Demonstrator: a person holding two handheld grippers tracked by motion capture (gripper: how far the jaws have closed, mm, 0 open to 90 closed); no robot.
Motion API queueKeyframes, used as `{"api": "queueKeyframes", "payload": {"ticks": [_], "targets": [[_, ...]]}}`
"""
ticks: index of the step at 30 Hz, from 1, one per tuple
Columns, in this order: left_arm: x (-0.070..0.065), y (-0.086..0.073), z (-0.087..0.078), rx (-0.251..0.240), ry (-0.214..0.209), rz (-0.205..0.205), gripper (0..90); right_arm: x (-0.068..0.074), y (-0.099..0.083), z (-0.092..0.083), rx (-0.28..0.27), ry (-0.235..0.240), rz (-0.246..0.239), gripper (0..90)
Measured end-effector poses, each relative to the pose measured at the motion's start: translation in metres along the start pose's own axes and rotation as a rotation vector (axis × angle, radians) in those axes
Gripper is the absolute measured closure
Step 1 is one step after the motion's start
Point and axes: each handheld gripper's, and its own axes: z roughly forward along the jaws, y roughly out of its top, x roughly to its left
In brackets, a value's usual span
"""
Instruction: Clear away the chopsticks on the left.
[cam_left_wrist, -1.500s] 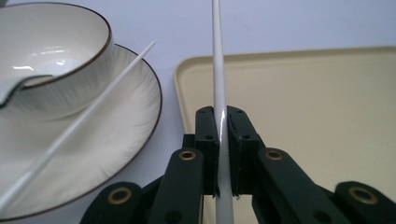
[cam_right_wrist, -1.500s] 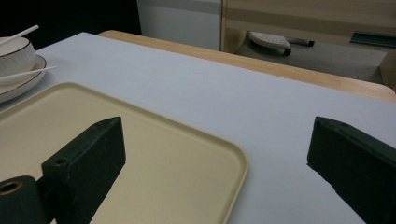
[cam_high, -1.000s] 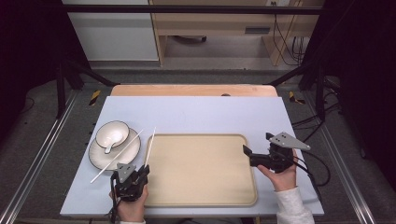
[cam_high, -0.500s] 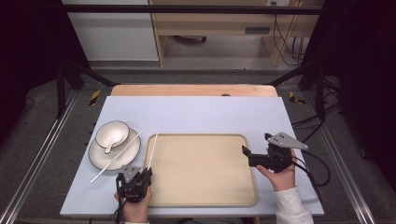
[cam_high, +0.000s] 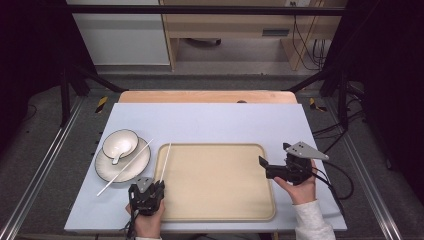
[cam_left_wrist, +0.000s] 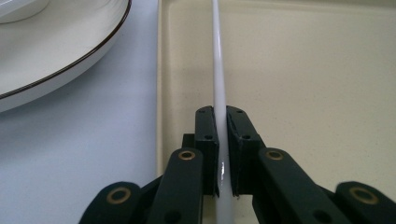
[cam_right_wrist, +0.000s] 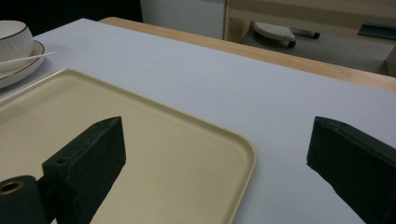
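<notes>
Desk (cam_high: 210, 117) space, pale blue-grey over a wooden top, carries everything, and the person's two forearms come in from its near edge. The right hand (cam_high: 300, 187), in a white sleeve (cam_high: 314, 225), rests at the right end of the tray and holds the right hand-held gripper (cam_high: 262, 163) level, pointing left across the tray's right rim; its jaws stand wide apart with nothing between them, one over the tray and one over the bare desk in the right gripper view. The left hand (cam_high: 148, 222) sits at the near left corner of the tray with the left hand-held gripper (cam_high: 161, 184) pointing away from the person; its jaws are clamped together on the near end of a white chopstick (cam_left_wrist: 218, 84).

Next in size, the beige tray (cam_high: 220, 210) lies in the middle of the desk, its flat floor bare. The clamped chopstick runs along just inside the tray's left rim, slanting slightly right as it goes away from the person.

Left of the tray, just beside it, sits a white plate (cam_high: 107, 172) with a dark rim line. On its far left part stands a small white bowl (cam_high: 129, 137), and a white spoon (cam_high: 119, 152) lies in the bowl with its handle over the near side. A second chopstick (cam_high: 117, 175) lies slantwise across the plate, its near tip on the desk.
</notes>
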Motion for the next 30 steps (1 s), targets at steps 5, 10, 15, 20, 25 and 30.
{"api": "queueKeyframes", "payload": {"ticks": [5,10,15,20,25,30], "targets": [[0.000,0.001,0.000,0.003,0.007,0.001,80.5,0.000,0.000,0.000,0.002,-0.002,-0.002,4.9],[0.000,0.001,0.000,0.007,-0.003,0.004,79.9,0.000,0.000,0.000,0.000,0.000,-0.003,4.9],[0.001,0.004,-0.002,0.005,-0.018,0.019,76.7,-0.001,0.000,-0.001,0.001,-0.001,-0.005,4.9],[0.006,0.018,-0.012,-0.038,-0.044,0.053,66.5,-0.001,0.001,-0.002,-0.007,-0.005,0.000,4.9],[0.011,0.032,-0.019,-0.082,-0.100,0.105,55.5,-0.002,0.001,-0.004,-0.014,-0.004,0.001,4.8],[0.020,0.054,-0.030,-0.127,-0.166,0.188,41.9,-0.004,0.002,-0.007,-0.025,-0.006,0.009,4.8]]}}
